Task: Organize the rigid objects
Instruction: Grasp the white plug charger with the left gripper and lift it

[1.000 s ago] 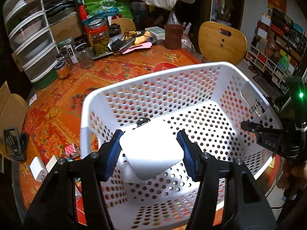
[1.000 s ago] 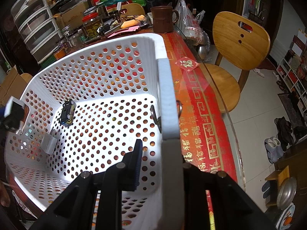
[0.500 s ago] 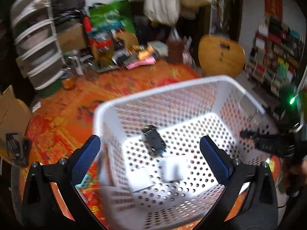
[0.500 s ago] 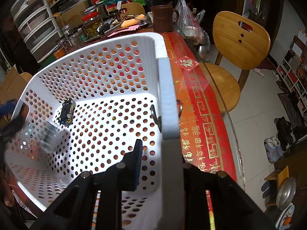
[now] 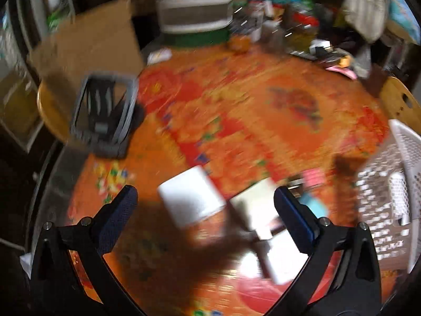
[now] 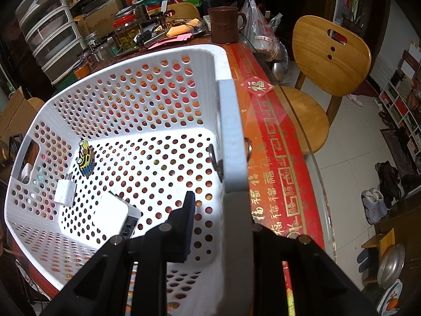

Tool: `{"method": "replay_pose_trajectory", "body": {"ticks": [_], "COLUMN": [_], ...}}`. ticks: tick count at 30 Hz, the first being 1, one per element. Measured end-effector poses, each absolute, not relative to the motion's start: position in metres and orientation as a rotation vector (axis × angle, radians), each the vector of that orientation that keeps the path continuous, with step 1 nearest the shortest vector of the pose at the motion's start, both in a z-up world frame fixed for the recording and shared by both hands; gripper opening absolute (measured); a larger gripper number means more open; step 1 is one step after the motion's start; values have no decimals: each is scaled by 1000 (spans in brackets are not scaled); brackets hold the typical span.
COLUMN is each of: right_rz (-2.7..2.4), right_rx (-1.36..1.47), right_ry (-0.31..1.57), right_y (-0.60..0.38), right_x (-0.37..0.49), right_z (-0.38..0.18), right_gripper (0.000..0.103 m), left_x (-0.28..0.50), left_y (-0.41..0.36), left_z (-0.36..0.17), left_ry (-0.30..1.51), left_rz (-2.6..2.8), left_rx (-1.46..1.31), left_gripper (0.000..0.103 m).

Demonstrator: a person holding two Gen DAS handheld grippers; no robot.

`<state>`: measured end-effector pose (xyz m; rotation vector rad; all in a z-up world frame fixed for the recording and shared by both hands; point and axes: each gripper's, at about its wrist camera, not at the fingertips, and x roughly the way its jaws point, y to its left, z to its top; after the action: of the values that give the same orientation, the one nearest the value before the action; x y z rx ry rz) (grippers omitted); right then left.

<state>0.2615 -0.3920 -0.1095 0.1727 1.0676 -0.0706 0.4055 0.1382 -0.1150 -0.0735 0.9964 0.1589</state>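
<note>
My left tongs [image 5: 205,210] gape above the bench [image 5: 236,110]; right tongs [image 6: 218,210] clamp the basket [image 6: 231,137] wall (white, perforated).

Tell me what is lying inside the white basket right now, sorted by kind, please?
Inside the basket, seen from the right wrist view:
Toy car, yellow and blue: 1
Small white plug charger: 1
Larger white box-shaped device with ports on its side: 1
Total: 3
</note>
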Motion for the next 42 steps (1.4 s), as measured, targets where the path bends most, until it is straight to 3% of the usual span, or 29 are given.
{"method": "replay_pose_trajectory", "body": {"ticks": [15,23,27,42], "right_rz": [-72,-72,-70,-68], "right_rx": [162,160,159,159], "right_ry": [1073,1073,1073,1071], "right_y": [-393,-392,-392,-392], "right_x": [261,262,262,261], "right_z": [-109,-108,-107,-108], "right_gripper": [23,23,23,23], "left_x": [426,429,434,428], "left_y": [164,165,157,157], "left_z": [-178,-190,-188,-168], "left_ry": [1057,1073,1050,974], "left_rz": [225,270,251,260], "left_rx": [-214,-199,-171,-138], "left_gripper": [102,87,68,56]}}
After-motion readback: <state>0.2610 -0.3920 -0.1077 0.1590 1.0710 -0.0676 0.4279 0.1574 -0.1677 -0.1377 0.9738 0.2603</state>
